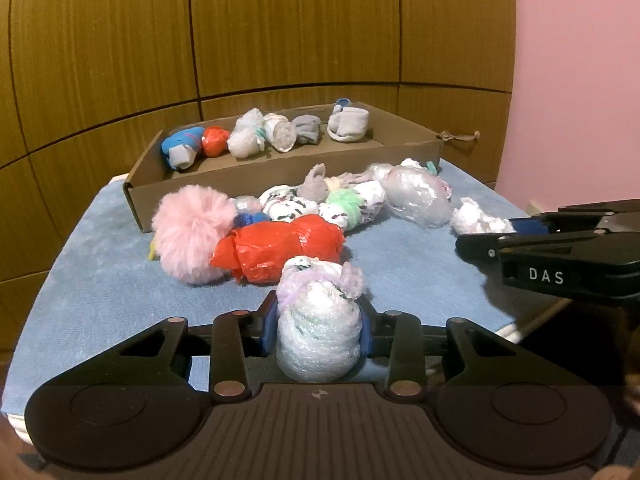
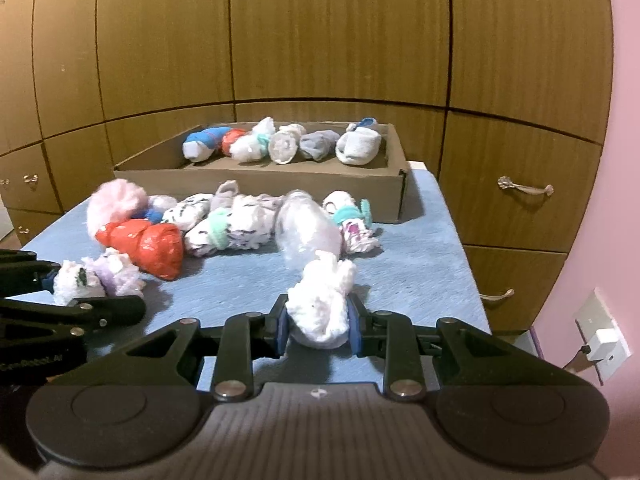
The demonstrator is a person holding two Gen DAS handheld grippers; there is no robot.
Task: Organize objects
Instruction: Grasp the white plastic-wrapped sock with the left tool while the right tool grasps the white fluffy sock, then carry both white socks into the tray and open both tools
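Observation:
My left gripper (image 1: 320,332) is shut on a white plastic-wrapped bundle with a lilac band (image 1: 318,320), just above the blue cloth. It also shows in the right wrist view (image 2: 96,280). My right gripper (image 2: 318,326) is shut on a white fluffy bundle (image 2: 322,304); the same bundle shows in the left wrist view (image 1: 480,220). A pile of loose bundles lies mid-table: a red one (image 1: 280,250), a pink pom-pom (image 1: 192,232), a green-banded one (image 1: 348,208) and a clear wrapped one (image 1: 416,196). A cardboard box (image 1: 224,184) behind them holds several bundles in a row.
The blue cloth (image 1: 100,280) covers a small table with edges close on all sides. Wooden cabinet doors (image 1: 280,32) stand right behind the box. Drawer handles (image 2: 524,188) and a pink wall with a socket (image 2: 604,340) are at the right.

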